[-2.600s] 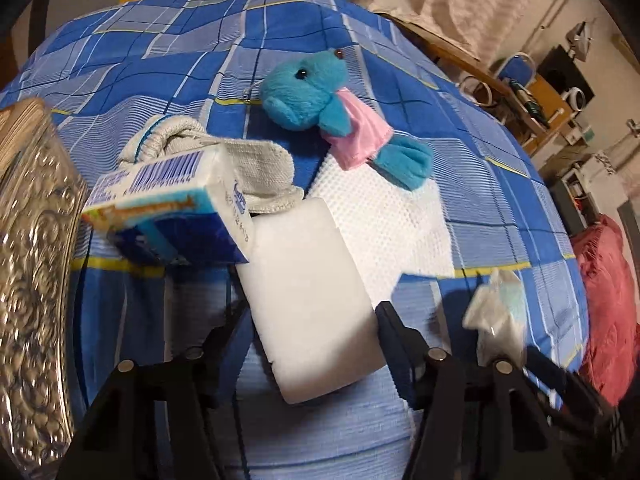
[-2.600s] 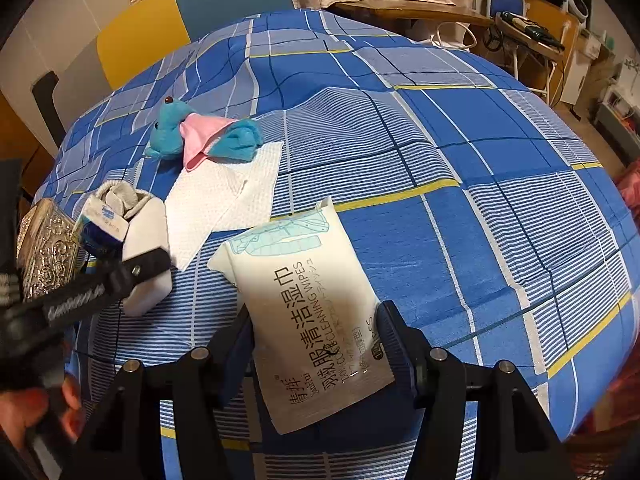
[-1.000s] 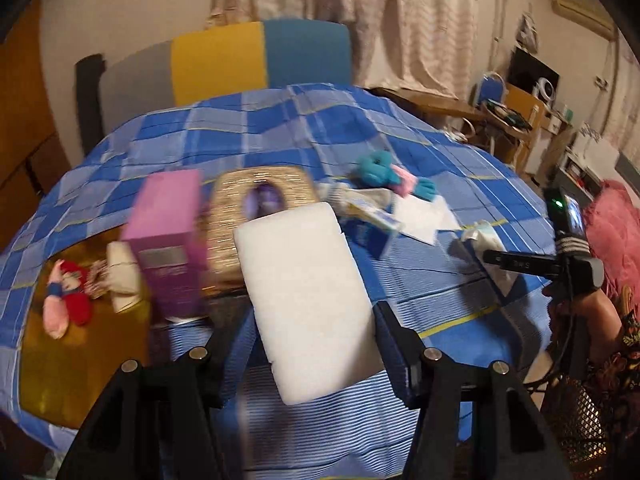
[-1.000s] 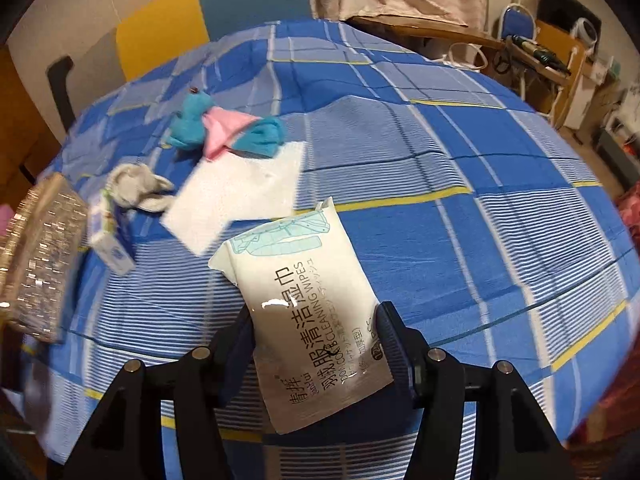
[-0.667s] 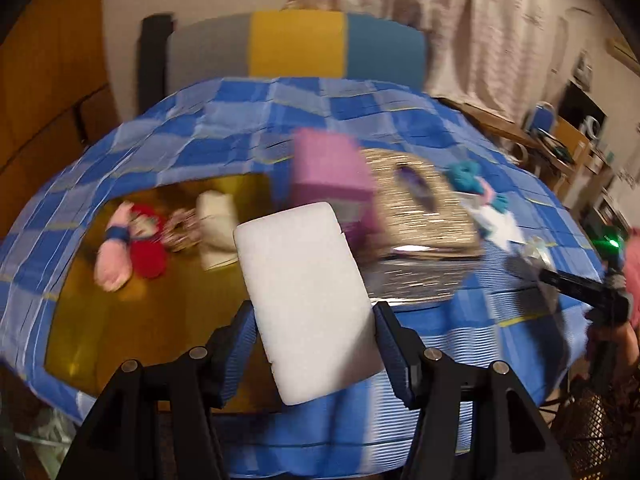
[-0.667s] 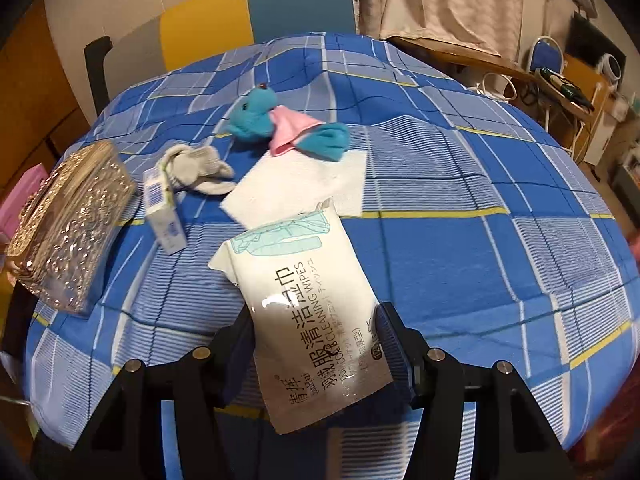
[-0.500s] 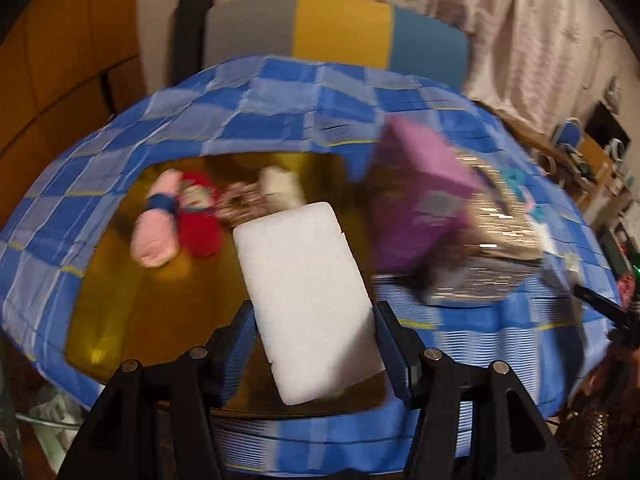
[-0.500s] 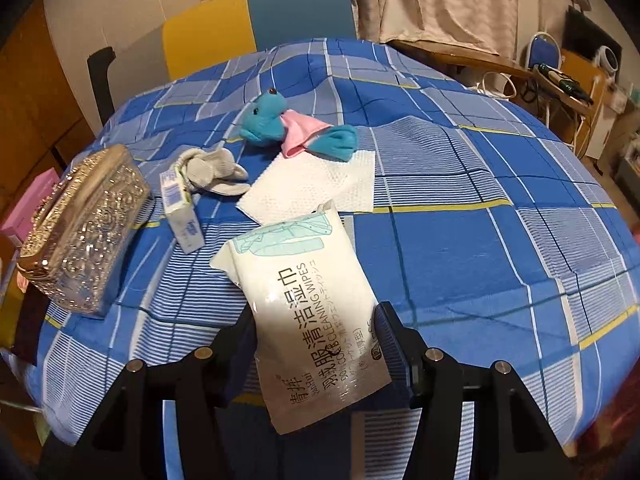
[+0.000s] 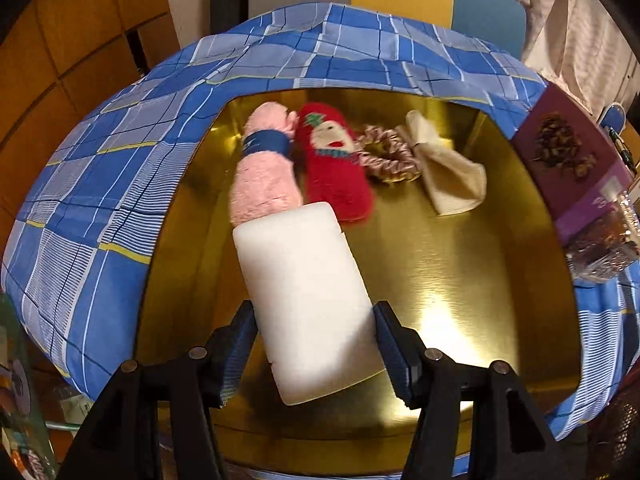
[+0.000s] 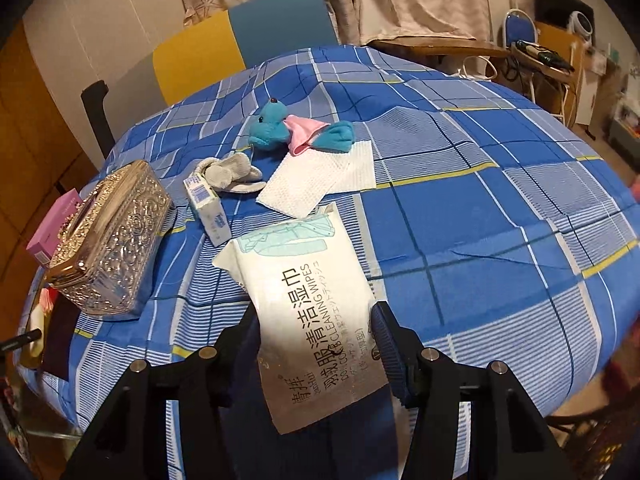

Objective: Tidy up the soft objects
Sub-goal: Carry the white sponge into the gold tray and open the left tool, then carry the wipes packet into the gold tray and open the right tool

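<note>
My left gripper (image 9: 314, 350) is shut on a white sponge block (image 9: 306, 296) and holds it above a gold tray (image 9: 472, 280). In the tray lie a rolled pink towel (image 9: 264, 176), a red plush (image 9: 336, 168), a scrunchie (image 9: 386, 158) and a cream cloth (image 9: 448, 174). My right gripper (image 10: 316, 344) is shut on a white wet-wipes pack (image 10: 312, 312) above the blue checked tablecloth (image 10: 480, 200). On the cloth lie a blue plush toy (image 10: 296, 128), a grey sock (image 10: 232, 176) and a white cloth (image 10: 320, 184).
A silver embossed box (image 10: 112, 240), a small white and blue carton (image 10: 208, 210) and a pink box (image 10: 54, 228) stand at the table's left. A purple box (image 9: 576, 168) stands at the tray's right edge. Chairs stand behind the table.
My left gripper has swung left with the sponge, from the middle of the table to over the gold tray. My right gripper has drawn back a little, still holding the wipes pack.
</note>
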